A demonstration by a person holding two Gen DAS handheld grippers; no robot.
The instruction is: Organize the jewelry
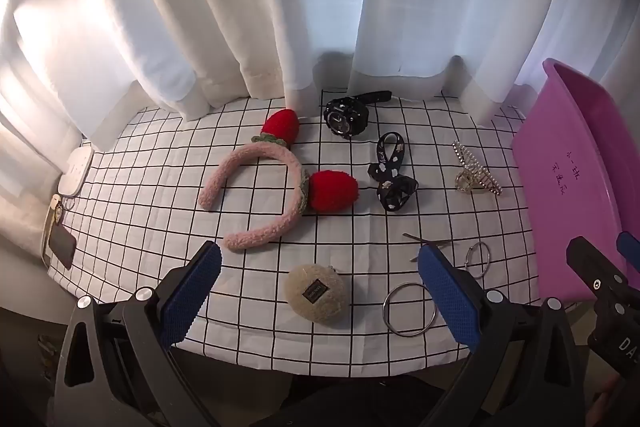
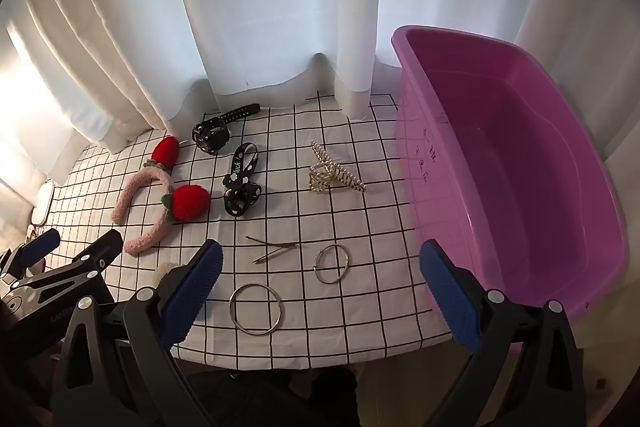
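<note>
Jewelry lies scattered on the checked tabletop [image 2: 360, 299], none yet in the pink tub [image 2: 520, 155]. The large ring [image 2: 255, 309] sits just ahead of the right gripper [image 2: 320, 291], nearer than the left gripper [image 1: 320, 291]; both jaws spread wide, empty.

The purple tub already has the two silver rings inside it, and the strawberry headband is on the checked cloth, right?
Not quite. The purple tub is empty in the right wrist view. The two silver rings lie on the checked cloth, beside the tub. The strawberry headband is indeed on the cloth.
</note>
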